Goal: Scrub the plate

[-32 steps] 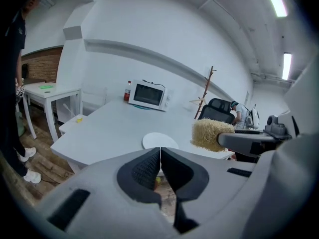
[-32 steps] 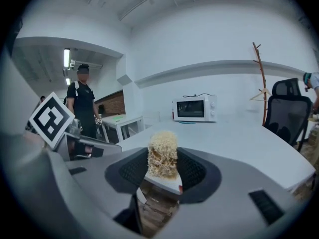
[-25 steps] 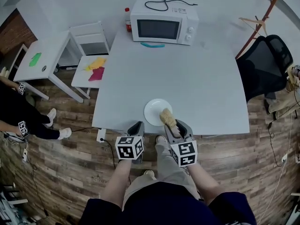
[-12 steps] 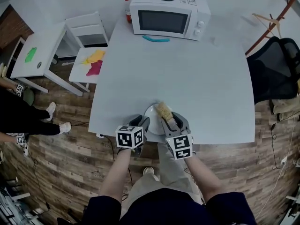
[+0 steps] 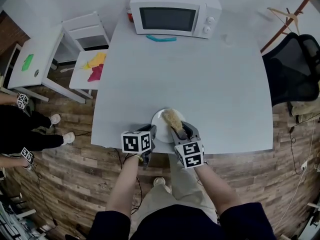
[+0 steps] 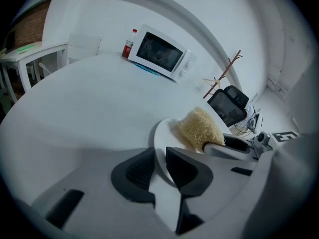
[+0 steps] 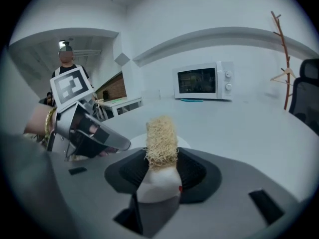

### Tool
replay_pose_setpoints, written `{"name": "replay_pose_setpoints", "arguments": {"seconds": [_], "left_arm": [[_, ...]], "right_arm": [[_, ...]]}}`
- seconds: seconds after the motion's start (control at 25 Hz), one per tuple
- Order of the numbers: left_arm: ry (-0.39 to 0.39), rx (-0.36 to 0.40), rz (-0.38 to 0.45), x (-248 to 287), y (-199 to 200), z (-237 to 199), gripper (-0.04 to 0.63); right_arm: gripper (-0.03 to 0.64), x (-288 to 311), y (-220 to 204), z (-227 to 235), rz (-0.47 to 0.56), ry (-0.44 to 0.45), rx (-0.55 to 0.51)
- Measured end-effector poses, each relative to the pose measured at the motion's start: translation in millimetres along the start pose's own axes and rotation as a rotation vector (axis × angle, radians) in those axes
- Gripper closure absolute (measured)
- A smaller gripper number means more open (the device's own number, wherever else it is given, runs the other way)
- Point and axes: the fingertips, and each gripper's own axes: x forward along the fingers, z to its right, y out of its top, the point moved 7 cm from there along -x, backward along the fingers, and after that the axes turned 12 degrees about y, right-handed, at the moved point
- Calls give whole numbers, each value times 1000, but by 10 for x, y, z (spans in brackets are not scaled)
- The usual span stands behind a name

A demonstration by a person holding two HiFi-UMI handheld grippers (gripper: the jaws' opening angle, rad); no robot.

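Observation:
A white plate [image 5: 160, 127] lies at the near edge of the grey table [image 5: 200, 84]. My left gripper [image 5: 152, 130] is at the plate's left rim. In the left gripper view the plate's rim [image 6: 160, 133] runs between its two dark pads, and the left gripper [image 6: 160, 162] is closing on it, with the pads against the rim. My right gripper [image 5: 178, 130] is shut on the white handle of a tan fibre scrub brush [image 5: 173, 118]. The brush head [image 7: 161, 133] sticks out ahead of the right gripper [image 7: 162, 167] and rests over the plate [image 6: 199, 128].
A white microwave [image 5: 172, 14] stands at the table's far edge, with a teal object [image 5: 161, 38] in front of it and a red-capped bottle [image 5: 128, 1] beside it. A black chair [image 5: 295, 69] is at the right. A small white table and chair [image 5: 90, 59] stand at the left.
My left gripper has come forward from the table's edge to the plate's left rim, with its jaws now around it. The brush stays over the plate in the right gripper.

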Motion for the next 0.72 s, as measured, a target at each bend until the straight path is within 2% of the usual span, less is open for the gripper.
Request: {"name": "replay_pose_setpoints", "arguments": {"seconds": [0.2, 0.4, 0.52, 0.64, 0.72], "left_arm": [[1, -24, -1, 15, 8, 5, 514], [24, -49, 10, 7, 18, 0, 519], [34, -56, 16, 3, 10, 3, 522], [36, -53, 19, 2, 22, 4, 522], [32, -48, 18, 9, 18, 14, 523]], "right_arm": [[441, -14, -6, -36, -34, 21, -77], [441, -75, -34, -143, -73, 120, -128], [442, -151, -108, -262, -92, 171, -113], [441, -203, -177, -378, -88, 235, -53], [441, -217, -199, -391, -83, 242, -41]]}}
